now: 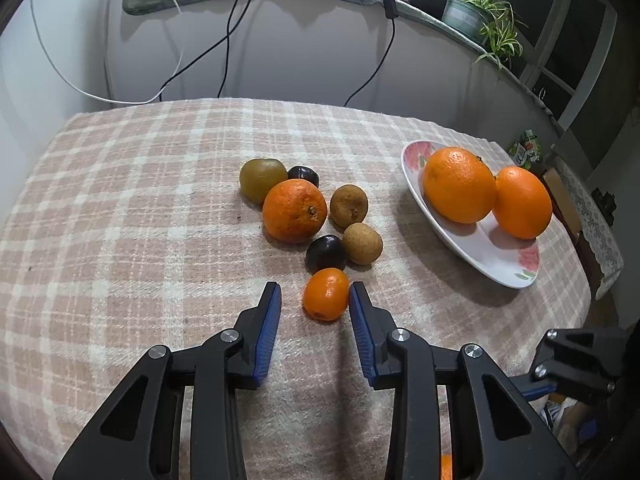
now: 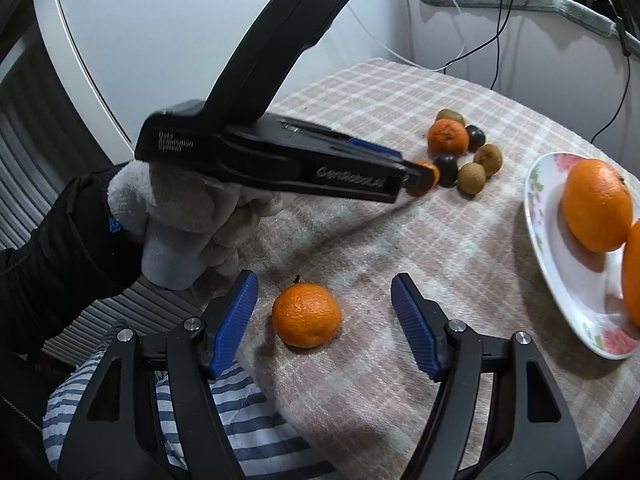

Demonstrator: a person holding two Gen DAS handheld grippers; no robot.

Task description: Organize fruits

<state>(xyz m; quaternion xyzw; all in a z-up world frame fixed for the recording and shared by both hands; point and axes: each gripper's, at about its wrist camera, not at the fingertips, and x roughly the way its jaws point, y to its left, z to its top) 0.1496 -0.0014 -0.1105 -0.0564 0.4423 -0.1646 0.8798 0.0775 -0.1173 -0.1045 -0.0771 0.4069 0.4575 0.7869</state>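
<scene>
While your left wrist view shows only the fruit cluster and the plate (image 1: 472, 248) with two oranges (image 1: 459, 185), your right wrist view alone shows a mandarin (image 2: 306, 315) near the tabletop's (image 2: 460, 248) near edge. It lies between your right hand-held gripper's (image 2: 323, 322) pads, touching neither, with the jaws standing wide and released. Your left hand-held gripper (image 1: 315, 304) is narrowed around a small kumquat (image 1: 325, 294): the right pad touches it and the left stands just apart, so it isn't clenched.
</scene>
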